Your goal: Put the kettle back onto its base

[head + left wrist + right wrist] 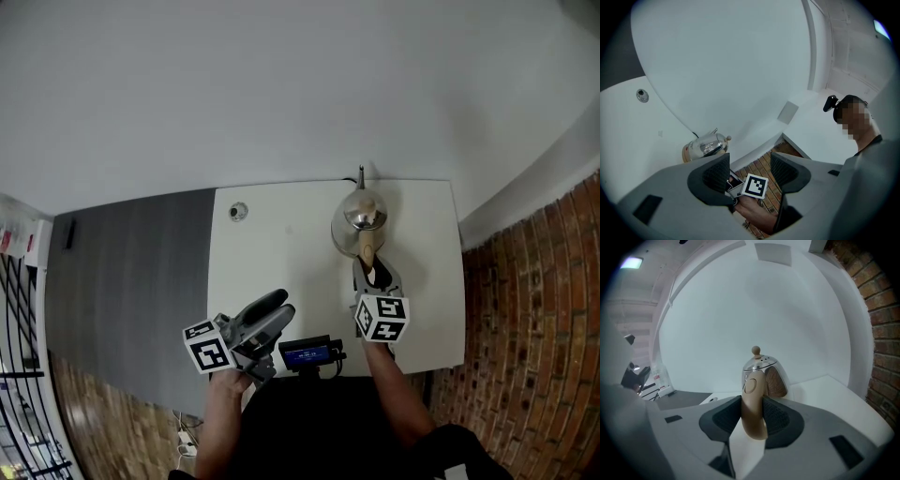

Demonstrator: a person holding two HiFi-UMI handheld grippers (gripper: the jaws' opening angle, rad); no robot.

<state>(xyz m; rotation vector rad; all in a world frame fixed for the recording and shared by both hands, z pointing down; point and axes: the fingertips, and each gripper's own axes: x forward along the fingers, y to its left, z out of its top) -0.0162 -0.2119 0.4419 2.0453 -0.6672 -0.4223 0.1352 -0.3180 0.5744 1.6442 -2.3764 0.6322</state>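
A shiny steel kettle [361, 217] with a tan knob and a tan handle [752, 404] stands upright near the far edge of the white table [272, 253]. My right gripper [372, 274] reaches in from the near side, and its dark pads [776, 417] are pressed on either side of the handle. In the left gripper view the kettle [707, 145] shows a tan band [686, 153] under its body; I cannot tell whether that is the base. My left gripper [274, 309] hangs over the table's near left part, open and holding nothing.
A round grommet [238, 211] sits in the table's far left corner. A dark device with a blue screen [307, 354] sits at the front edge. A cord [361, 174] runs behind the kettle to the white wall. Brick floor [534, 319] lies at the right.
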